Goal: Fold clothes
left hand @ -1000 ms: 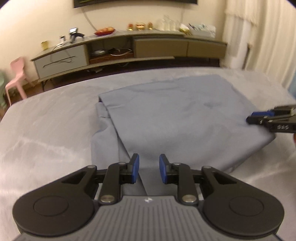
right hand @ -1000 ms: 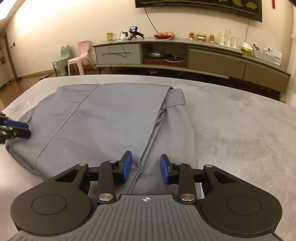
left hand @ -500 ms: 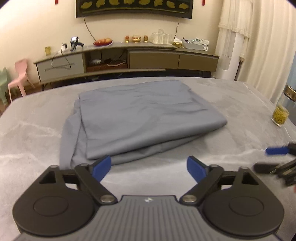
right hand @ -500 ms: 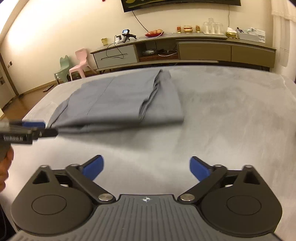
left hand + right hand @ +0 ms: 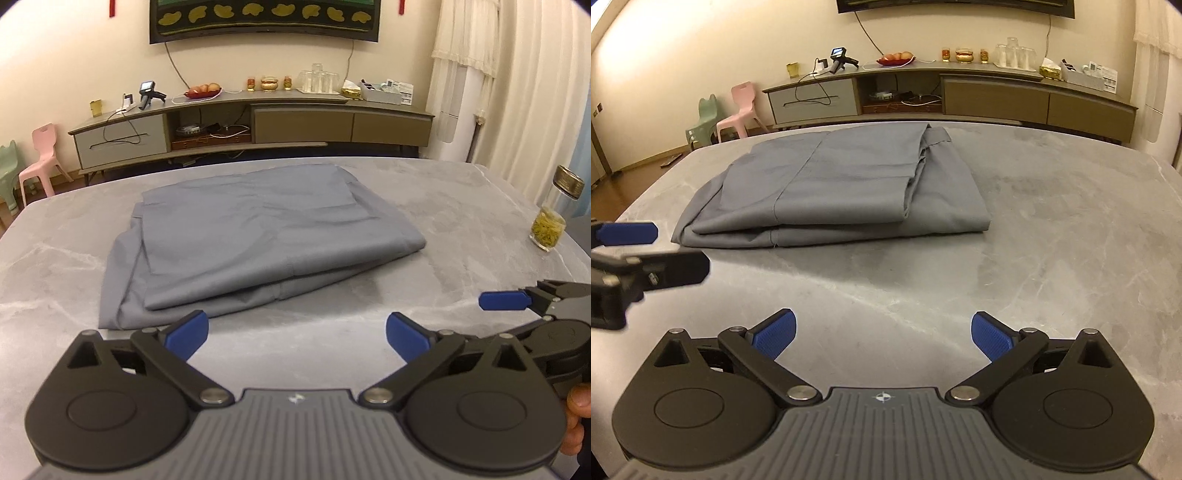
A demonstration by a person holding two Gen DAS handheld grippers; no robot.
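Note:
A grey garment (image 5: 258,240) lies folded in a flat stack on the grey marble table (image 5: 461,221); it also shows in the right wrist view (image 5: 842,192). My left gripper (image 5: 297,338) is open and empty, held back from the garment's near edge. My right gripper (image 5: 882,338) is open and empty, also back from the garment. The right gripper's blue fingertip (image 5: 504,300) shows at the right of the left wrist view. The left gripper's fingertip (image 5: 628,233) shows at the left of the right wrist view.
A glass jar (image 5: 552,221) with yellow contents stands near the table's right edge. Beyond the table is a long low cabinet (image 5: 258,122) with small items on top. A pink chair (image 5: 42,158) and a green chair (image 5: 703,122) stand on the floor at left.
Both grippers opened from nearly shut over the garment and drew back toward me. The garment now lies free on the table, folded.

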